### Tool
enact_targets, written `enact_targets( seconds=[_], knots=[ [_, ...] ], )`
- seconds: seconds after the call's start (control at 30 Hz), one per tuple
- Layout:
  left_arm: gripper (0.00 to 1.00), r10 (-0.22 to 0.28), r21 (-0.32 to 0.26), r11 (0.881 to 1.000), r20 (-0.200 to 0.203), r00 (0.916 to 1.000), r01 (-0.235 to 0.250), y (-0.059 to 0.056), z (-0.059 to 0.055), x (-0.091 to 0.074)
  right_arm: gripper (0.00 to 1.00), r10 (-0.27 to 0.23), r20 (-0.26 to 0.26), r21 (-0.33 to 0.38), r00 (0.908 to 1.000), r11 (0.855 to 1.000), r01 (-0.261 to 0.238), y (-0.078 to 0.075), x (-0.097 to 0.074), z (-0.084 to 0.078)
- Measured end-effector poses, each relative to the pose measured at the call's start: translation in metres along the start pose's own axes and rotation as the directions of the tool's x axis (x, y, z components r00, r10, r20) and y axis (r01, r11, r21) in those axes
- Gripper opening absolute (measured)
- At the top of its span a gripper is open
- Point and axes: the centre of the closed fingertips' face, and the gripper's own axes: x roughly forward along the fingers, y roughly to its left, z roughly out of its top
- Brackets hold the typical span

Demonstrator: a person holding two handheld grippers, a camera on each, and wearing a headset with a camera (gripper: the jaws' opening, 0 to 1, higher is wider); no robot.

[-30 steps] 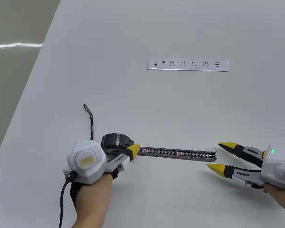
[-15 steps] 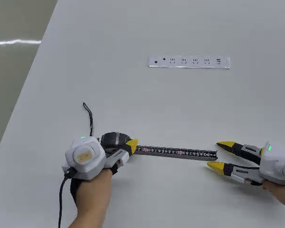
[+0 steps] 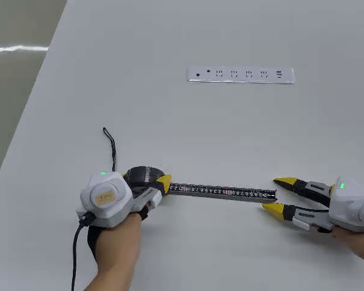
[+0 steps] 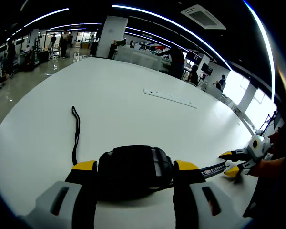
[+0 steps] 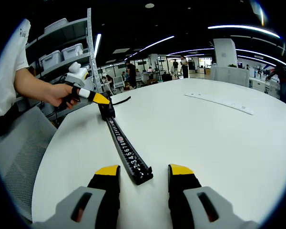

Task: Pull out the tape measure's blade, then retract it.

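Presently: tape measure case (image 3: 144, 177) on bench (image 3: 230, 133), clamped in left gripper (image 4: 136, 166) fingers; blade (image 3: 221, 192) drawn out flat, tip between parted, empty fingers of right gripper (image 5: 144, 169); pull-out seemingly done, retraction next, needing controlled return.

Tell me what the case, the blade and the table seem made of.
Case: likely black plastic or rubber, matte with a faint sheen. Blade: probably thin painted metal, dark with printed numbers, lying straight and flat. Table: smooth matte white, perhaps laminate; the look leaves it open.
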Motion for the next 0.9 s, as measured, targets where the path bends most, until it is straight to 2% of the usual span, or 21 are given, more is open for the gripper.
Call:
enact_targets(
  seconds=[0.5, 0.9],
  knots=[
    [0.61, 0.0, 0.0, 1.0, 0.0, 1.0, 0.0, 0.0, -0.0006, 0.0002, 0.33, 0.026, -0.002, -0.031, 0.9997, 0.999, -0.026, 0.0039, -0.0007, -0.0023],
    [0.61, 0.001, -0.002, 1.0, 0.002, 1.0, -0.001, 0.0004, -0.0006, 0.0, 0.21, 0.055, -0.006, -0.059, 0.9985, 0.997, -0.055, 0.0008, -0.0036, -0.0087]
  ],
)
